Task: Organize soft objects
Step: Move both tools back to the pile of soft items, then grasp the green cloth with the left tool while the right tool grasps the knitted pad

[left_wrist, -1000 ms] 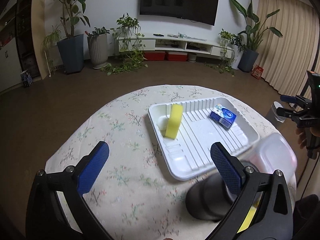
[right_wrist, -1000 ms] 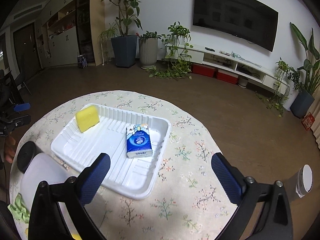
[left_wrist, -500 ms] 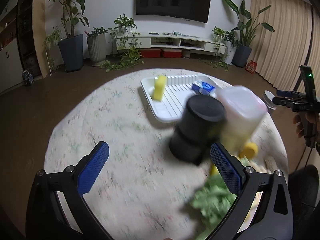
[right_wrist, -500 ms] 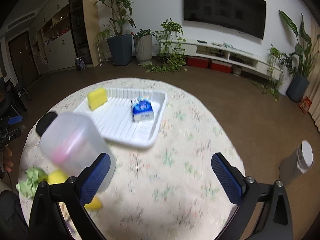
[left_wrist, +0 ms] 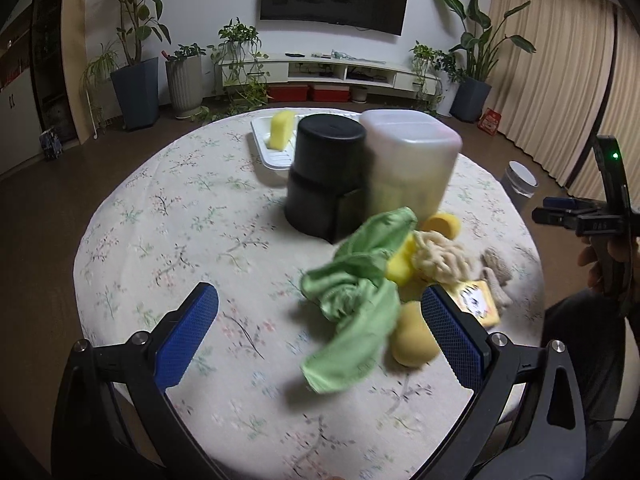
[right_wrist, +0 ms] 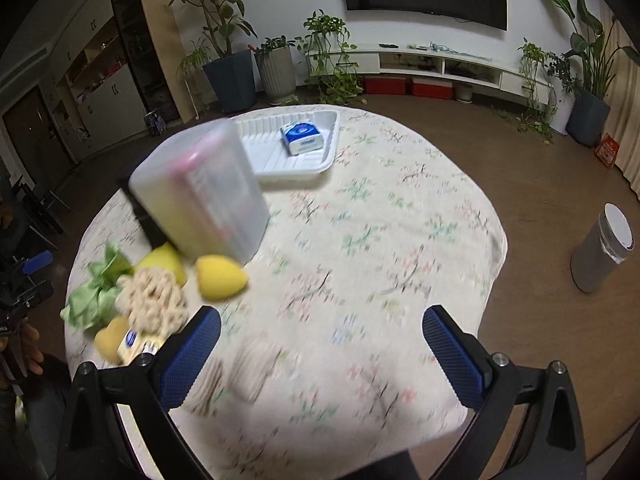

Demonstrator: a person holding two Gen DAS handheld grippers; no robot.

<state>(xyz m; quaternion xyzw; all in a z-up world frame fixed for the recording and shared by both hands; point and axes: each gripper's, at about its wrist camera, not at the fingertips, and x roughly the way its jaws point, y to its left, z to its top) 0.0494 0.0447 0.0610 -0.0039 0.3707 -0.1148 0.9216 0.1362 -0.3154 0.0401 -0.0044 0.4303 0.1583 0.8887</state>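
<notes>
Nearest in the left wrist view, the left gripper [left_wrist: 319, 322] hangs above the surface [left_wrist: 168, 216] with its blue-padded fingers [left_wrist: 186, 332] spread wide and nothing between them. Just beyond its fingertips lies a heap of soft things: a crumpled green cloth [left_wrist: 356, 292], a round yellow sponge [left_wrist: 412, 340] beside the right finger, a yellow sponge block [left_wrist: 400, 262], a cream knitted bundle [left_wrist: 440, 256], a beige knitted piece [left_wrist: 498, 274], a yellow tissue pack [left_wrist: 478, 300] and a second round yellow sponge [left_wrist: 442, 224] farther back. The cloth drapes against the sponge block and the near round sponge.

Behind the heap stand a black cylindrical container [left_wrist: 326, 176] and a translucent white plastic container [left_wrist: 410, 160], side by side and touching in this view. Farther still, at the far edge of the surface, a white ribbed tray [left_wrist: 266, 150] holds an upright yellow rectangular sponge [left_wrist: 282, 128].

In the right wrist view, the right gripper [right_wrist: 320, 344] is likewise wide open and holds nothing, poised over bare floral tablecloth well to the side of the heap. The tray carries a blue tissue pack [right_wrist: 302, 138]. On the floor beyond the surface stands a grey cylindrical bin [right_wrist: 602, 250]. A person's hand [left_wrist: 600, 256] grips the right tool's handle at the edge of the left view.
</notes>
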